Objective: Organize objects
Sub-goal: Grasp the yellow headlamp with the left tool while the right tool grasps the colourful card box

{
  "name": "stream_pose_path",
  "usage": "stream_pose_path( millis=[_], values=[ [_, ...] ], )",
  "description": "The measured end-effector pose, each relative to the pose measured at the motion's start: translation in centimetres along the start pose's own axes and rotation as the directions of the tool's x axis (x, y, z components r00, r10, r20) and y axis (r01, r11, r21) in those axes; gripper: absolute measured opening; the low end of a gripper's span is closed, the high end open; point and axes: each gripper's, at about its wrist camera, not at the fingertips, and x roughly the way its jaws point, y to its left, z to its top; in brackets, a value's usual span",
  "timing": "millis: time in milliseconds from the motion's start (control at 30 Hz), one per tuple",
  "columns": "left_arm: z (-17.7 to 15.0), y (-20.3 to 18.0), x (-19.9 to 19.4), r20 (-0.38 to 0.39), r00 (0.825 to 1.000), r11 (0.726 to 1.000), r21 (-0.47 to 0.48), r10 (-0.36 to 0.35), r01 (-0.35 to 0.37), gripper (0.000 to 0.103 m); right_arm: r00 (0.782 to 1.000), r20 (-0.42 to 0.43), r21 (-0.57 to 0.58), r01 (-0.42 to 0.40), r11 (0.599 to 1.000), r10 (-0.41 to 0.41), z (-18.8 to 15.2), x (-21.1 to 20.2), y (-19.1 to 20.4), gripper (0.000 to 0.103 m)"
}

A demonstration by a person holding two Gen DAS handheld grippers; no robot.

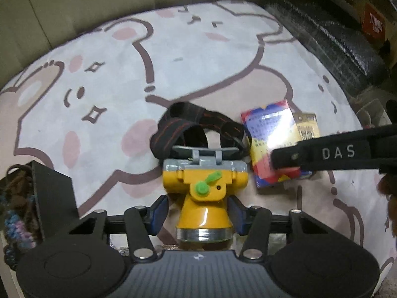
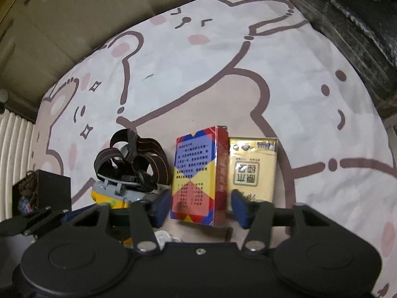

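A yellow headlamp (image 1: 203,186) with a green switch and a black strap (image 1: 188,126) lies on the cartoon-bear sheet (image 1: 173,49). My left gripper (image 1: 198,213) points down over it, its blue pads flanking the lamp's cone with a thin gap on the left side. A red, blue and yellow card box (image 2: 196,173) stands beside a gold packet (image 2: 253,166). My right gripper (image 2: 199,208) straddles the card box, with slim gaps between its pads and the box sides. In the left wrist view the right gripper's black finger (image 1: 335,152) crosses over the card box (image 1: 270,134).
A small black box (image 1: 54,193) and a knitted brown-blue item (image 1: 15,198) sit at the sheet's left edge. A dark plastic-wrapped bundle (image 1: 335,39) and a red carton (image 1: 374,24) line the far right. A beige padded headboard runs along the back.
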Motion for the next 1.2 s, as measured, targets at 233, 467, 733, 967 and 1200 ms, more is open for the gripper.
stream_pose_path(
  millis=[233,467,733,967,1200],
  values=[
    [0.4,0.4,0.7,-0.039,0.999,0.998,-0.054,-0.030,0.028,0.044,0.998,-0.017,0.000,-0.055,0.998,0.055,-0.2,-0.6,-1.4,0.027],
    [0.4,1.5,0.2,-0.034,0.999,0.996,-0.087,-0.018,0.015,0.044,0.999,-0.036,-0.006,-0.005,1.000,0.005,-0.7,-1.7,-2.6,0.027],
    [0.0,3.6,0.2,-0.042,0.999,0.989,-0.149,-0.024,0.018,0.044,0.993,-0.076,0.011,0.095,0.995,-0.094,-1.8,-2.9,-4.0,0.027],
    [0.3,3.6,0.7,-0.044,0.998,0.987,-0.157,-0.037,0.030,0.044,0.992,-0.047,0.014,0.121,0.993,-0.120,-2.2,-3.5,-3.3,0.039],
    [0.3,4.2,1.3,-0.052,0.996,0.983,-0.174,-0.074,0.064,0.044,0.976,-0.051,-0.054,0.208,0.977,-0.210,-1.8,-1.8,-1.4,0.035]
  ],
)
